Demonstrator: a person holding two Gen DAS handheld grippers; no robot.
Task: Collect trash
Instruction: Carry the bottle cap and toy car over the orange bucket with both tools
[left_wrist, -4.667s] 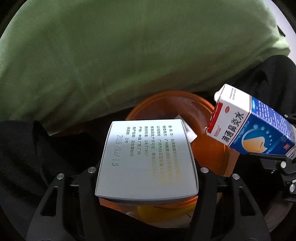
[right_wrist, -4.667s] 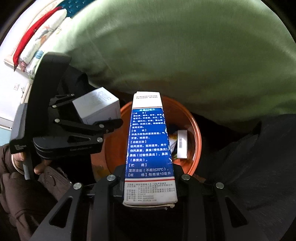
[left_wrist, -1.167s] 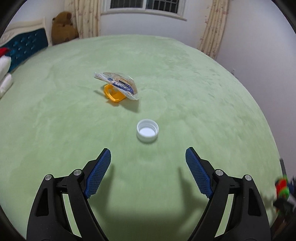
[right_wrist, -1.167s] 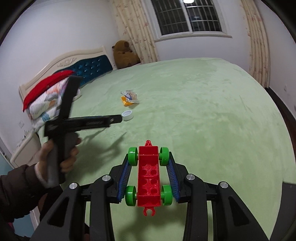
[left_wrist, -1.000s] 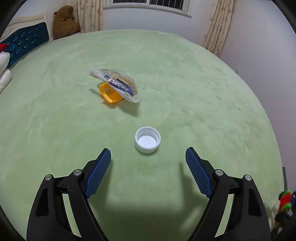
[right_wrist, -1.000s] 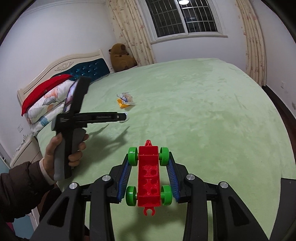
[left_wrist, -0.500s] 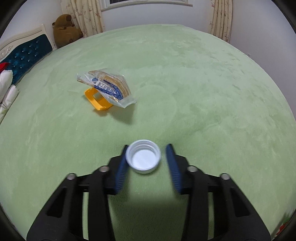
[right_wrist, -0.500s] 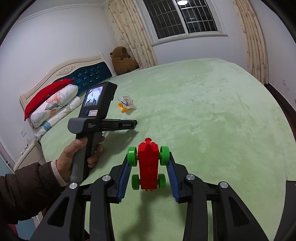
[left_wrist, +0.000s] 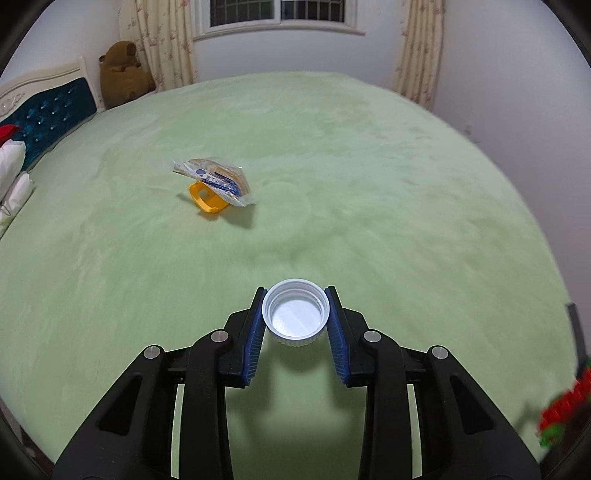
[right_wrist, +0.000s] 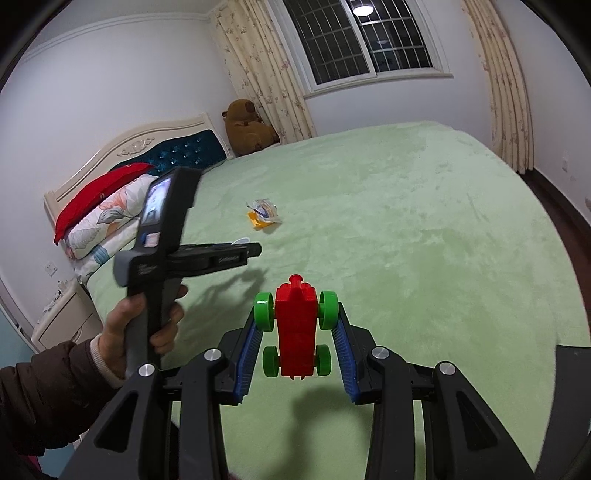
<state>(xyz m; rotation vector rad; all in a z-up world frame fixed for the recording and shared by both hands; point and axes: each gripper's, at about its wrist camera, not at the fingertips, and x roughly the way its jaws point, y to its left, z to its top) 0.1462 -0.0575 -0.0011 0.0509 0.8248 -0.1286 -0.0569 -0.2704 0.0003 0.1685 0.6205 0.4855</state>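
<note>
Above green bedspread (left_wrist: 369, 166), left gripper (left_wrist: 295, 314) clamping empty upturned white cap (left_wrist: 295, 313)

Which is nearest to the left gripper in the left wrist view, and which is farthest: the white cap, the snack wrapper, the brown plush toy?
1. white cap, between the left gripper's pads.
2. snack wrapper, mid-bed, up-left.
3. brown plush toy, far left corner by the curtain.
</note>
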